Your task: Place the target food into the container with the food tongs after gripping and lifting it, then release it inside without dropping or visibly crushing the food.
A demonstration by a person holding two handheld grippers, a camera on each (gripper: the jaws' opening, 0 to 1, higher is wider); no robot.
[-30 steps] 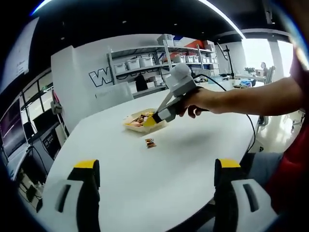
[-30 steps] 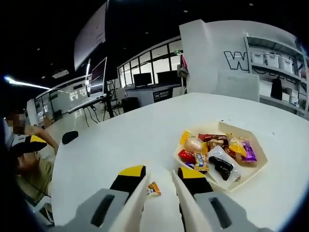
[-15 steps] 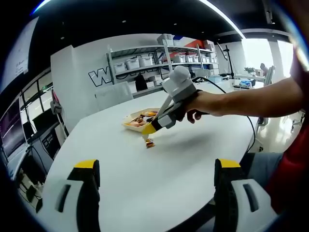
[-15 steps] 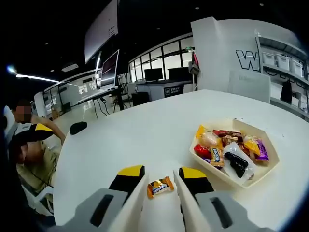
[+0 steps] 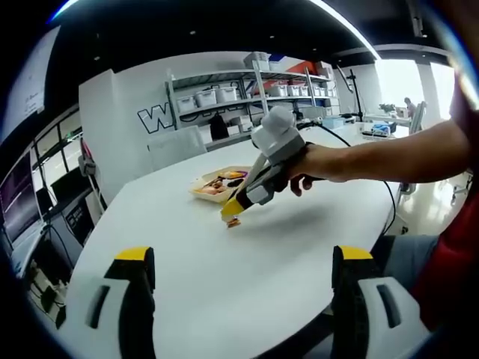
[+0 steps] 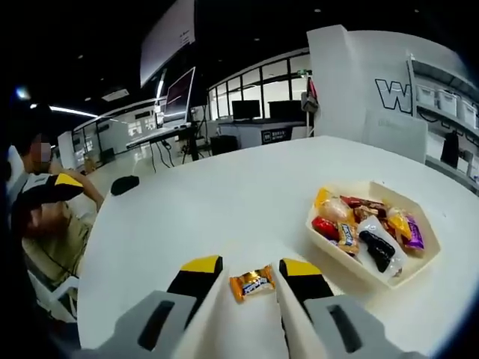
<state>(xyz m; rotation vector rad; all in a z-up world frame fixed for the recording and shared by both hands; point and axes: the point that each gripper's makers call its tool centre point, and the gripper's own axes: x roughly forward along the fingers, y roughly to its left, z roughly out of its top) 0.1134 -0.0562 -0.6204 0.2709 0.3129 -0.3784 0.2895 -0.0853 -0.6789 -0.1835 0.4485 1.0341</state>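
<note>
Lining up: I have the right gripper [image 6: 241, 273] low over the counter [image 6: 194, 217], its fingers [image 6: 198, 271] spread either side of the wrapped candy [image 6: 252, 283].
Candy: it lies flat on the counter, low centre of the right gripper view, between the tips and not yet pinched.
Container: the tray [image 6: 372, 278] of sweets sits at the right of that frame, near the candy.
Left gripper [image 5: 239, 262]: fingers wide apart, holding nothing.
Next move: I judge a gentle close across the wrapper's middle best, then a straight lift.

Left gripper view far back over table [image 5: 247, 277], right gripper view close, low — both share tray [image 6: 419, 258], candy [image 6: 251, 283].
</note>
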